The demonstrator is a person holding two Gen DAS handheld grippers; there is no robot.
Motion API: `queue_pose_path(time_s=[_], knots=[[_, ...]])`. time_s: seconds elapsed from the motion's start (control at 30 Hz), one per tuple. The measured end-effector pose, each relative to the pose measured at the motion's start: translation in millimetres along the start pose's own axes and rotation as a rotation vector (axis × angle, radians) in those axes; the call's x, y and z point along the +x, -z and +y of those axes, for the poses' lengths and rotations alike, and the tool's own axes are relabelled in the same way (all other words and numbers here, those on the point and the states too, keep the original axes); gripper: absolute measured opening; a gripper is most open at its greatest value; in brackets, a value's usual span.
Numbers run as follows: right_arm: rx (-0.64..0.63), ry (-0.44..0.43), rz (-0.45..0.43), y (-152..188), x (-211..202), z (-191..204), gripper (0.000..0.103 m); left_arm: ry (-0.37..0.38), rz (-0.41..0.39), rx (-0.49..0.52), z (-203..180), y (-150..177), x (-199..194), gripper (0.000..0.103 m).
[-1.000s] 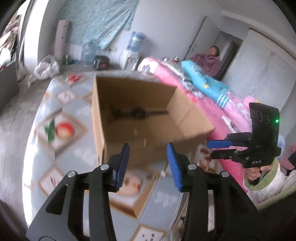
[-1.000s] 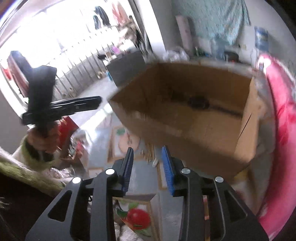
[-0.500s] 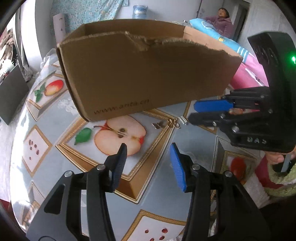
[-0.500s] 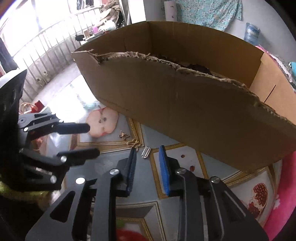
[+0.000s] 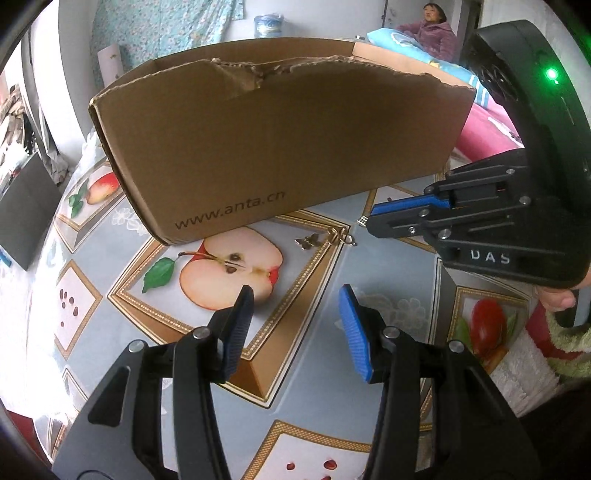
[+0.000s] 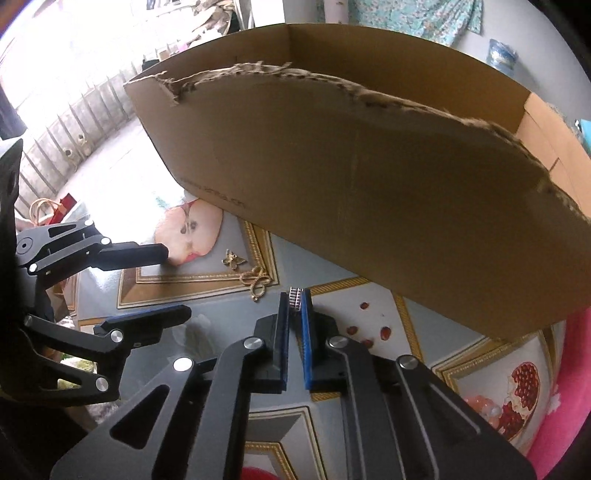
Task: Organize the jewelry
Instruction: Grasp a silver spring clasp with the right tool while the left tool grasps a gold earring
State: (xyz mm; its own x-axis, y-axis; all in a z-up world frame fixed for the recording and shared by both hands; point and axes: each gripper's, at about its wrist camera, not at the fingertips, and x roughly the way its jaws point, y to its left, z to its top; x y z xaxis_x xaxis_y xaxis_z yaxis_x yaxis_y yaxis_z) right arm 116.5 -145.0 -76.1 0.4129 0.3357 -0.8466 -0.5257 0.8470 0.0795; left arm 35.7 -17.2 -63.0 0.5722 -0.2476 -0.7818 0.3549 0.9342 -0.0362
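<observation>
Small jewelry lies on the fruit-print tablecloth in front of a cardboard box. A gold butterfly piece and a gold bow-shaped piece lie side by side; both show in the left wrist view, the butterfly left of the bow. My right gripper is low on the table with its jaws closed on a small silver beaded piece, whose end also peeks out in the left wrist view. My left gripper is open and empty, hovering short of the gold pieces.
The box has a torn near wall and stands just behind the jewelry. A pink bed with a seated person lies beyond the table to the right. The table edge runs along the left.
Both grippers have dropped from above the box down to the table in front of it. The right gripper has moved forward and closed on the silver piece.
</observation>
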Motion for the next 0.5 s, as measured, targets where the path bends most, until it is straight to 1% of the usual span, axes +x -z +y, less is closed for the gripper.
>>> queue_pose_path(time_s=[0.1, 0.2, 0.37, 0.4, 0.43, 0.47, 0.5], knots=[[0.031, -0.015, 0.001, 4.6, -4.3, -7.2, 0.004, -0.002, -0.002, 0.000, -1.6, 0.5, 0.7, 0.046], [0.061, -0.022, -0.004, 9.2, -11.6, -14.6, 0.004, -0.003, -0.007, -0.007, -1.3, 1.7, 0.8, 0.046], [0.106, -0.009, -0.014, 19.4, -24.6, -31.2, 0.004, 0.015, -0.022, -0.020, 1.1, 2.9, -1.2, 0.045], [0.115, -0.008, -0.017, 22.0, -27.2, -35.3, 0.004, 0.023, -0.032, -0.019, 0.3, 2.5, -2.8, 0.044], [0.125, -0.008, -0.020, 24.2, -29.3, -37.4, 0.004, 0.031, -0.040, -0.015, 0.1, 1.5, -4.2, 0.039], [0.132, -0.010, -0.021, 26.1, -31.0, -39.4, 0.004, 0.038, -0.048, -0.011, -1.0, 0.6, -5.2, 0.037], [0.144, -0.014, -0.023, 28.8, -32.8, -41.9, 0.004, 0.043, -0.054, -0.011, -1.6, -0.6, -5.9, 0.036]])
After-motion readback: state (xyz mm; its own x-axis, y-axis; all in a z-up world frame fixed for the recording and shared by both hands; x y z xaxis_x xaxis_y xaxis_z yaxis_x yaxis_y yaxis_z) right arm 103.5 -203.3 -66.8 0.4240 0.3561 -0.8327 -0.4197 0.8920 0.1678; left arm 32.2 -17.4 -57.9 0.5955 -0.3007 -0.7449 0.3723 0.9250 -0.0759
